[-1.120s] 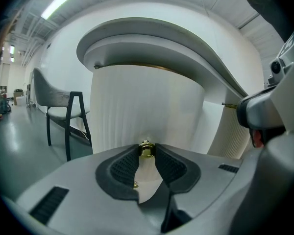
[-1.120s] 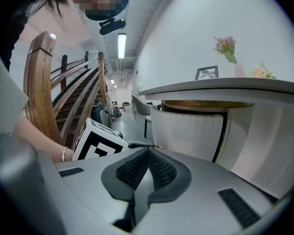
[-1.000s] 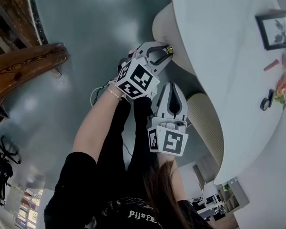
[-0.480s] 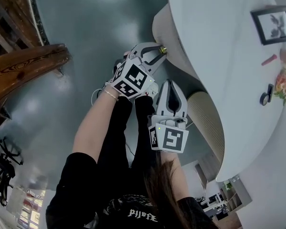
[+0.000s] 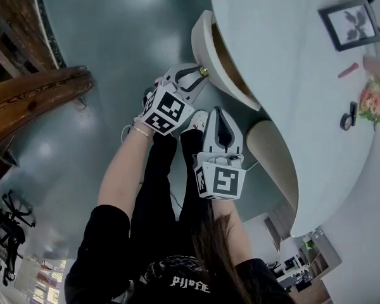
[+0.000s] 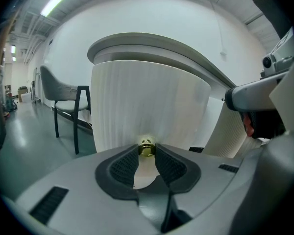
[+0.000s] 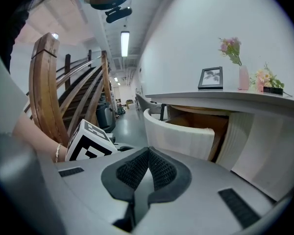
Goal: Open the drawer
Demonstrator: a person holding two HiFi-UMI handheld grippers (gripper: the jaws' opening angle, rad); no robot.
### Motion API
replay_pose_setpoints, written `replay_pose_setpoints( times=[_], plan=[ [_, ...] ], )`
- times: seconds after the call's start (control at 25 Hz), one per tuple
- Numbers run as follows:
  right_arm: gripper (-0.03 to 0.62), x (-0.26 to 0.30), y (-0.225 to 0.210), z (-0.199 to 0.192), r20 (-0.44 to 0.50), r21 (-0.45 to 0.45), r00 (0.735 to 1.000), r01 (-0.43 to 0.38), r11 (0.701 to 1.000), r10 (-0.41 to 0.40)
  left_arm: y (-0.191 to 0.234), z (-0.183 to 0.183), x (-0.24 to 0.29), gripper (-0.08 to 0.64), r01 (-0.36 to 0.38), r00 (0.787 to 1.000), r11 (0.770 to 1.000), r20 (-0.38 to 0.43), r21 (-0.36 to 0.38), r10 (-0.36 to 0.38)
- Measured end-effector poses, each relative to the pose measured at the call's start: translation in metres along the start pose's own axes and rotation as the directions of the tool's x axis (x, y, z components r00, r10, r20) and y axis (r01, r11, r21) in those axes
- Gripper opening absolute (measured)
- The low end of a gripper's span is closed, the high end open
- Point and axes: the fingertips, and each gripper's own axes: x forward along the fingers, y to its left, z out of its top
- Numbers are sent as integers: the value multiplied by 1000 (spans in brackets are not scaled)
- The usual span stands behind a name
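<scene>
Right now the left gripper (image 5: 202, 73) has its dark ribbed pads pinched on the small brass knob (image 6: 146, 149) at the front of the curved white drawer (image 5: 199, 40), the jaws narrowed to the knob's width. That drawer stands partly pulled out from under the white desk top (image 5: 285, 75), its brown wooden inside showing beneath the edge. Just beside it, the right gripper (image 7: 148, 152) is held with its jaws closed together and nothing between them, pointing toward the desk. On the top, well away from the drawer, stand a framed picture (image 5: 348, 23) and some flowers (image 5: 375, 100). A wooden stair rail (image 5: 31, 94) curves at the person's left.
</scene>
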Motion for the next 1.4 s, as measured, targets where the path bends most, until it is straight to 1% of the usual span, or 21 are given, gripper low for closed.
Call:
replay_pose_setpoints(
  times=[0.36,0.6,0.84,1.16,1.28,1.4],
  plan=[
    [26,-17,15,-5,-24,-4,999,-26,1000,26,-1,-10,-18,117,-22,999,1000,-33,-15,21],
    [26,-26,25,0,-39,-13,998,-53,999,52,-1,-17,-30,117,-30,995,1000,-96,0,29],
    [26,-31,32,7,-46,-28,996,-76,997,75,-2,-24,-42,117,-30,992,1000,-123,-10,28],
    [26,-34,49,12,-56,-23,992,-110,994,109,-2,-25,-49,117,-37,988,999,-149,-21,33],
    [26,-38,56,10,-65,-7,992,-112,994,111,-2,-29,-55,117,-41,984,999,-176,-5,40],
    [26,-43,60,11,-70,12,993,-99,995,100,-2,-33,-62,117,-41,981,999,-193,-10,38]
  ],
)
